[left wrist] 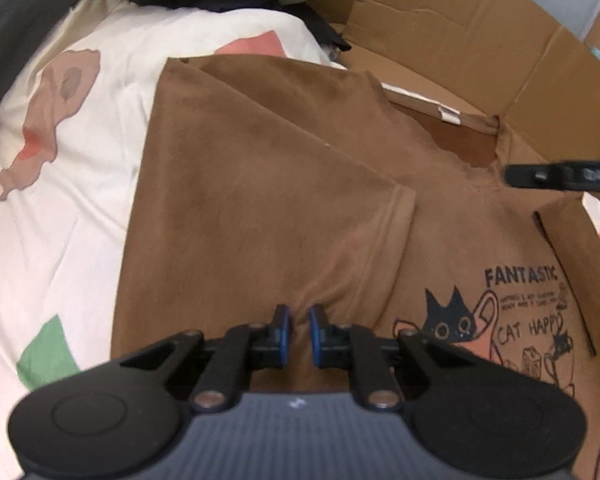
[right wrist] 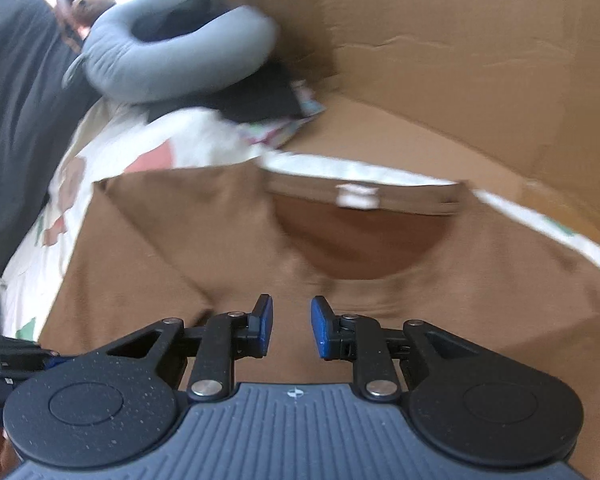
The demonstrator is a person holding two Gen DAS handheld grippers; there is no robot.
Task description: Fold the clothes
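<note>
Brown shirt point(left wrist: 260, 184) flat on the flowery bedsheet point(left wrist: 80, 160), one sleeve tucked in already. Left gripper point(left wrist: 298, 330) pinching a little ridge of cloth for folding. Right gripper point(right wrist: 292, 326) open, holding nothing, above the collar.

Looks like a bedroom in a home: a bed under a white quilt point(left wrist: 100, 184) printed with pink and green shapes, a grey curved pillow point(right wrist: 172, 68) at its far end, a big opened cardboard box point(right wrist: 460, 80) alongside, and a brown T-shirt point(left wrist: 260, 200) spread flat on the quilt.
</note>
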